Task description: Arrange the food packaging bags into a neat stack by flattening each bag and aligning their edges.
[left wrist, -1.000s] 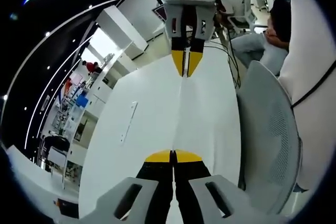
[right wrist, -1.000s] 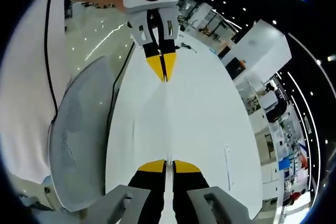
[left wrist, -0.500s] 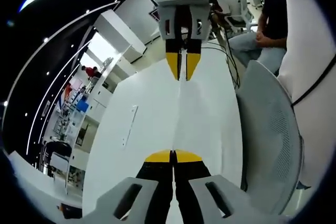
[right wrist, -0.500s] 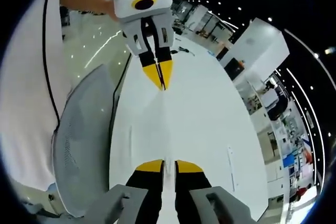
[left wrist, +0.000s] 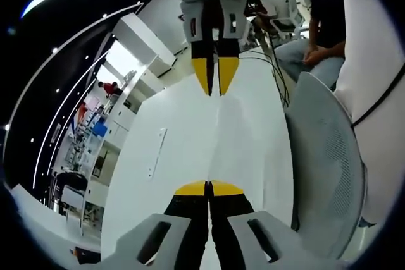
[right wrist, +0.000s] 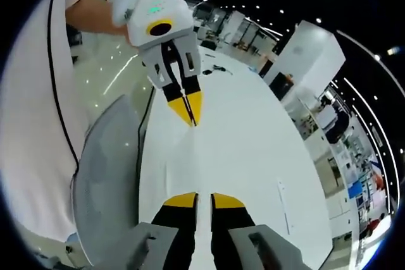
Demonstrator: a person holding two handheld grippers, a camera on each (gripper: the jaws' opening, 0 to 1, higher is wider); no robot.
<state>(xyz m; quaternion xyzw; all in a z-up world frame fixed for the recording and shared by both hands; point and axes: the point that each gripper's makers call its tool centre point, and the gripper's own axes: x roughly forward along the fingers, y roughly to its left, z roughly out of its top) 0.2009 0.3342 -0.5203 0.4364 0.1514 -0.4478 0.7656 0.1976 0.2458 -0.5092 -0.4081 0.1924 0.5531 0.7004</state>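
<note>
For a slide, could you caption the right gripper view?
Two yellow-tipped grippers face each other above a long white table.

Seated person [left wrist: 319,26] cut off at top edge, distant shelves [left wrist: 88,134] blurred

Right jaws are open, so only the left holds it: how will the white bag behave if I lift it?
Probably floppy: the white bag shows just as a thin line from the left gripper toward the right gripper, so it should sag. Likely light, being that thin. Pinched at one edge, it may swing.
</note>
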